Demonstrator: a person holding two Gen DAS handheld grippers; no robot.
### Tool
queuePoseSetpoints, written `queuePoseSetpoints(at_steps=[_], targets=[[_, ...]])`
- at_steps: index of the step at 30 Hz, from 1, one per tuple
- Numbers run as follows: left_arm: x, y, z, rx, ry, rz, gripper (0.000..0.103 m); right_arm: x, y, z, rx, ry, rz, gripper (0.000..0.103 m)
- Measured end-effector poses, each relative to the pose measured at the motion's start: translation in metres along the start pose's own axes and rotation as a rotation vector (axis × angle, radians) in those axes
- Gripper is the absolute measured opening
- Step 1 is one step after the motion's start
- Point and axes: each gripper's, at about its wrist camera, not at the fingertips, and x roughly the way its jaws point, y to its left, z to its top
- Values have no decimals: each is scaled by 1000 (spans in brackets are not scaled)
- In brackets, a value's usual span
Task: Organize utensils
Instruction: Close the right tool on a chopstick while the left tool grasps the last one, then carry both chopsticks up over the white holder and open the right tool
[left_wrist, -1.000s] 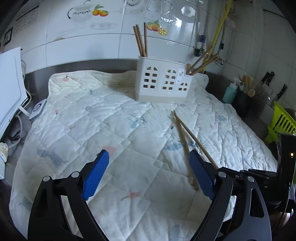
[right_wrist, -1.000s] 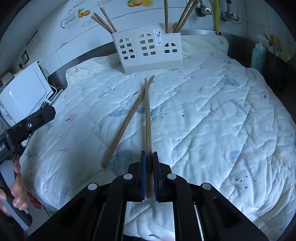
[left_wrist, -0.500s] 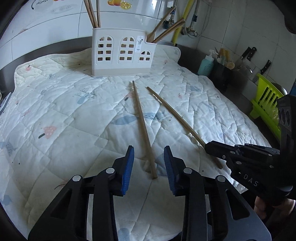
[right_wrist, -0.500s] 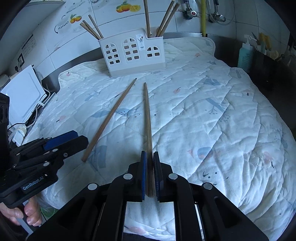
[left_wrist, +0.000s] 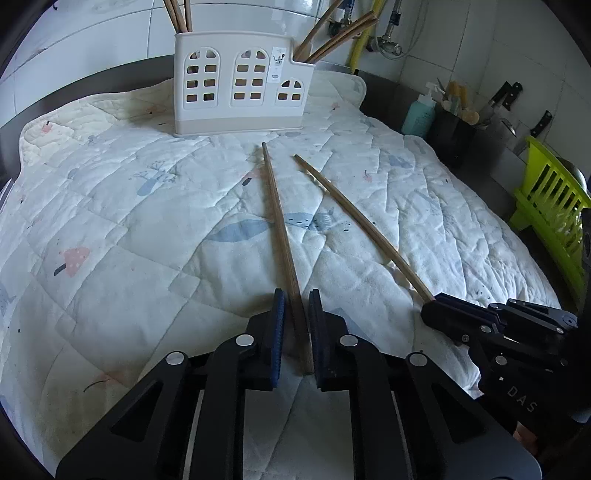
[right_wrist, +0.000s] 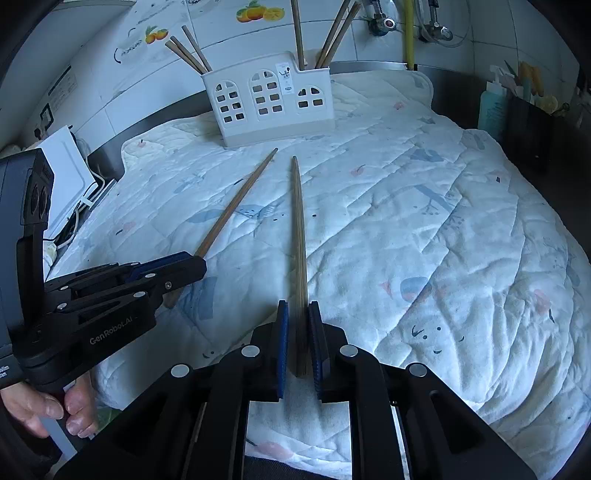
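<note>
Chopsticks: one in each gripper, both lying on the quilt and pointing at the holder.

The left chopstick has its near end between the pads of the left gripper, narrowed around it with a sliver of gap showing, so full contact is uncertain. The right chopstick is pinched at its near end by the right gripper. Both long axes run straight ahead from the tongs, tips converging just short of the white utensil holder, which stands upright at the far edge of the quilted mat with other chopsticks in its end compartments. Nothing lies between tips and holder. A green rack and a soap bottle stand well off right.
</note>
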Motion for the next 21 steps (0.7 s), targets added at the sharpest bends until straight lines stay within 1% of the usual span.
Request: queuePoseSetpoints(at_steps=[2, 4, 6, 9, 11, 14, 17, 21], targets=[[1, 2, 2, 2, 4, 7, 8, 0, 2, -1, -3, -4, -2, 12], [1, 4, 4, 13, 2, 42, 6, 0, 3, -1, -6, -5, -6, 12], [0, 8, 4, 8, 4, 32, 6, 0, 5, -2, -19, -10, -16, 12], [0, 9, 4, 14, 13, 12, 7, 0, 9, -2, -49, -16, -44, 7], [1, 8, 4, 16, 18, 10, 7, 0, 8, -2, -45, -16, -41, 7], [1, 11, 4, -17, 26, -8, 8, -3, 6, 0, -50, -20, -42, 7], [1, 12, 5, -26, 30, -9, 7, -13, 9, 5, -67, -48, -50, 7], [-1, 10, 6, 5, 11, 8, 6, -34, 13, 16, -104, -107, -63, 7]])
